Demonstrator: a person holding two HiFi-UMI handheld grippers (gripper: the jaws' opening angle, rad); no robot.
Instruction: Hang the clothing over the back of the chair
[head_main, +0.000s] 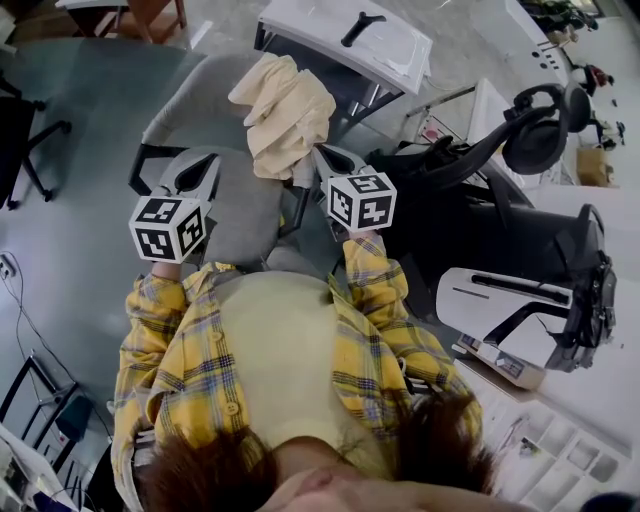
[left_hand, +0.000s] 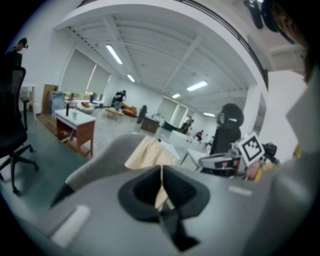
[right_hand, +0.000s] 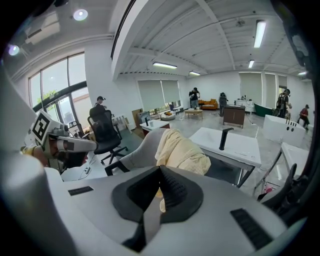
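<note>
A cream garment (head_main: 285, 110) lies bunched over the top of the grey chair's backrest (head_main: 185, 100); it also shows in the left gripper view (left_hand: 147, 152) and the right gripper view (right_hand: 182, 150). My left gripper (head_main: 211, 157) is over the chair's seat, left of the garment and apart from it, jaws shut (left_hand: 161, 169). My right gripper (head_main: 319, 151) sits just beside the garment's lower right edge, its jaws shut together (right_hand: 160, 168) with nothing gripped. In both gripper views the garment rests on the chair a short way beyond the fingertips.
A white desk (head_main: 395, 45) with a black handle-like object (head_main: 362, 28) stands behind the chair. At the right are a black office chair (head_main: 540, 135) and white equipment (head_main: 500, 325). Another black chair (head_main: 20, 130) stands at the left.
</note>
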